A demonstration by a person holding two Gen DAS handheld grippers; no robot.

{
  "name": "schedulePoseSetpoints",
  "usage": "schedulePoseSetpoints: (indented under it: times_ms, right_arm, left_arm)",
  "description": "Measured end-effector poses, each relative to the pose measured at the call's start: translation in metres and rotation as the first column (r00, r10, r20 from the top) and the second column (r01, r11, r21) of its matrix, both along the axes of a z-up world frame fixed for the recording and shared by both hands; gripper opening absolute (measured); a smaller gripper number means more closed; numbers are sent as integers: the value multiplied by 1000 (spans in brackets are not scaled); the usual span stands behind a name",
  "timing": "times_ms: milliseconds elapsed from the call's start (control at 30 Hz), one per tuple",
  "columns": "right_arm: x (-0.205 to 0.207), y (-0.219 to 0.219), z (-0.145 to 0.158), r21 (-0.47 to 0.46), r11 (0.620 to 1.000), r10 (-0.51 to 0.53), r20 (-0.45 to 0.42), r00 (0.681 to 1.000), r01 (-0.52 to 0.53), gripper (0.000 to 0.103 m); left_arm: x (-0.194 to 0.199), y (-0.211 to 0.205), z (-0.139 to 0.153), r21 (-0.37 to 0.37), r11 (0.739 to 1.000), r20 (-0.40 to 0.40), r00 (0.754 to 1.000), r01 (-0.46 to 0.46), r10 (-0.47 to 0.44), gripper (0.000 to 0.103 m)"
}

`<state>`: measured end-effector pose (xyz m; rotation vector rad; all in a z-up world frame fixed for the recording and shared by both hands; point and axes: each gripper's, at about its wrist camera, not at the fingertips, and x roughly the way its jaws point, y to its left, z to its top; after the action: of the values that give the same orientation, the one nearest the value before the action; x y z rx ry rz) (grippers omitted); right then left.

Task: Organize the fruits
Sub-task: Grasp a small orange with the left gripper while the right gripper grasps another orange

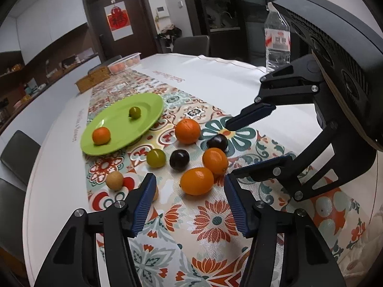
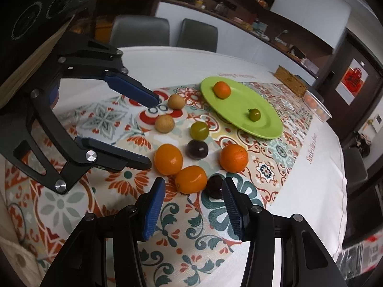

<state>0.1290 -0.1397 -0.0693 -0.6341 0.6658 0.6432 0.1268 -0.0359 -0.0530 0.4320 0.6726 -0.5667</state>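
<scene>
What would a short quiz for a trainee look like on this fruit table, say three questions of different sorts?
1. True or false: the green plate holds two fruits.
2. How many dark plums lie on the patterned cloth? A) one B) two C) three
3. Fill in: the left gripper is ____, with an orange fruit just ahead of its fingertips.

Key:
1. True: a small orange fruit and a small green fruit.
2. B: one dark plum sits mid-cloth, another dark plum lies by the right gripper.
3. Open. The right gripper is open too.
</scene>
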Motion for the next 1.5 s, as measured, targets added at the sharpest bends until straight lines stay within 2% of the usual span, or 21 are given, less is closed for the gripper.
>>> schedulePoseSetpoints:
  times_ms: [367, 833, 900, 933, 1067, 1200, 1333, 1500]
  right_arm:
    - [6, 7, -15, -76, 995, 72, 11, 997, -71, 50]
    - [17, 12, -24, -108, 988, 117, 26, 993, -113, 49]
    - [17, 12, -24, -111, 987, 123, 29, 992, -119, 47]
    - [17, 13, -24, -112, 986, 128, 30, 991, -124, 46]
    - [18, 14, -24, -117, 984, 138, 38, 990, -132, 45]
    - [16, 16, -25, -118, 983, 147, 36, 988, -142, 36]
    - [14, 17, -26, -131, 982, 144, 52, 988, -136, 36]
    - [14, 16, -23, -99, 989, 116, 39, 992, -112, 35]
  left_arm:
    - [12, -6, -18, 34, 997, -31, 997, 75, -74, 52]
    - [26, -9, -28, 29, 994, -73, 992, 103, -101, 45]
    - [27, -10, -29, 34, 994, -78, 992, 101, -98, 44]
    - [29, -10, -30, 34, 994, -88, 991, 101, -98, 38]
    - [29, -8, -30, 33, 996, -100, 992, 82, -78, 38]
    - [28, -3, -27, 24, 999, -113, 993, 27, -25, 38]
    - [27, 4, -24, 8, 999, -120, 992, -34, 35, 37]
    - [25, 13, -20, -41, 993, -136, 985, -110, 103, 37]
